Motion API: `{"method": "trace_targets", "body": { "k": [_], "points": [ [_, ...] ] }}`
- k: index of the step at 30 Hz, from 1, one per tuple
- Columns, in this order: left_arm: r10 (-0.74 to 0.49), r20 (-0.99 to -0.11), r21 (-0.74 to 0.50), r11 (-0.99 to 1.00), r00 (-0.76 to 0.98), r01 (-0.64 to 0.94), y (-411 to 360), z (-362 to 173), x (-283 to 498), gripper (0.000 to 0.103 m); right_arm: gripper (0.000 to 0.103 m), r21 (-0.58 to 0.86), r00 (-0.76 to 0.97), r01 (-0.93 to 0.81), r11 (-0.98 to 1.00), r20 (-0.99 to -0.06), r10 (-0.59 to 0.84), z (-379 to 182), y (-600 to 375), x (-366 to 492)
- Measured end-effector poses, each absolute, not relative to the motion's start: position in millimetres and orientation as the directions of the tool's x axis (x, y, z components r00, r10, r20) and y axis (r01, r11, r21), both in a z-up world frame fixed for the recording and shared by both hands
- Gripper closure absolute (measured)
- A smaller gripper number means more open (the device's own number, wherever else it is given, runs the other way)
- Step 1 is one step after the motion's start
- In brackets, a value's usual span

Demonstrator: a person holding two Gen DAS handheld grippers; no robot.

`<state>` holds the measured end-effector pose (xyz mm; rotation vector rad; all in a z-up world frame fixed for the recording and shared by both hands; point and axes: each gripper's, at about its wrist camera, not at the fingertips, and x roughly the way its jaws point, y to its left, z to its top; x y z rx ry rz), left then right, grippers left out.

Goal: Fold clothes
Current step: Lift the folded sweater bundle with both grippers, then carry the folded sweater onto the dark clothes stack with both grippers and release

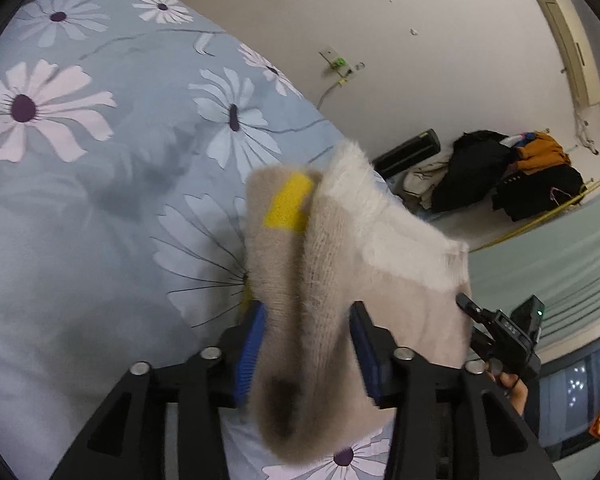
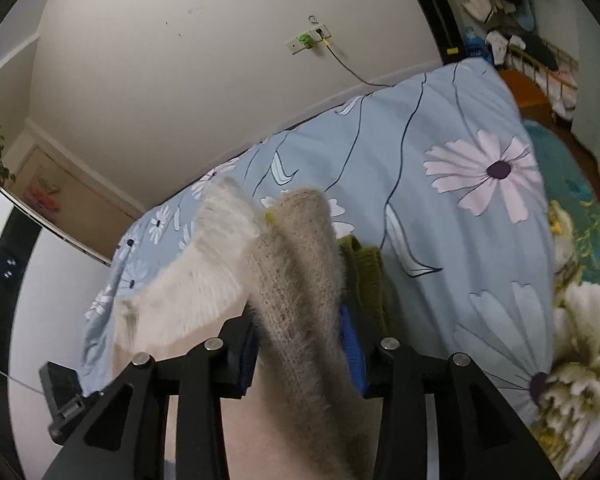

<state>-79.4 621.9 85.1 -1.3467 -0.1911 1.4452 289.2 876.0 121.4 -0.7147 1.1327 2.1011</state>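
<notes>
A fuzzy beige and cream sweater (image 1: 332, 264) with a yellow patch (image 1: 288, 206) is held up above a blue floral bedspread (image 1: 100, 168). My left gripper (image 1: 306, 344) is shut on a bunched fold of it between its blue pads (image 1: 252, 352). My right gripper (image 2: 300, 354) is shut on another fold of the same sweater (image 2: 296, 280), which drapes down between the fingers. The right gripper also shows in the left wrist view (image 1: 500, 336), at the sweater's far edge. An olive green part (image 2: 366, 276) hangs beside the sweater.
The bedspread (image 2: 440, 208) covers the bed along a white wall with a socket and cable (image 2: 312, 40). A pile of dark and orange clothes (image 1: 512, 172) lies past the bed's end. A teal floral blanket (image 2: 576, 280) lies at the right.
</notes>
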Motion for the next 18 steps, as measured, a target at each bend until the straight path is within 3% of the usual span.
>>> {"method": "trace_targets", "body": {
  "k": [7, 9, 13, 15, 18],
  "points": [
    [0.767, -0.621, -0.613, -0.344, 0.164, -0.711, 615, 129, -62, 0.044, 0.062, 0.336, -0.563, -0.800, -0.497, -0.706, 0.429, 169, 853, 279],
    [0.757, -0.634, -0.570, -0.318, 0.159, -0.758, 623, 131, -44, 0.044, 0.062, 0.295, -0.584, -0.763, -0.576, -0.697, 0.417, 177, 839, 259],
    [0.732, -0.665, -0.494, -0.277, 0.152, -0.824, 641, 120, -14, 0.044, 0.062, 0.222, -0.575, -0.692, -0.687, -0.745, 0.338, 159, 822, 220],
    [0.711, -0.689, -0.467, -0.288, 0.140, -0.836, 648, 109, -7, 0.044, 0.062, 0.166, -0.513, -0.732, -0.661, -0.771, 0.376, 143, 829, 216],
    [0.707, -0.691, -0.470, -0.282, 0.150, -0.836, 655, 95, -4, 0.044, 0.064, 0.201, -0.494, -0.770, -0.606, -0.789, 0.366, 119, 848, 224]
  ]
}}
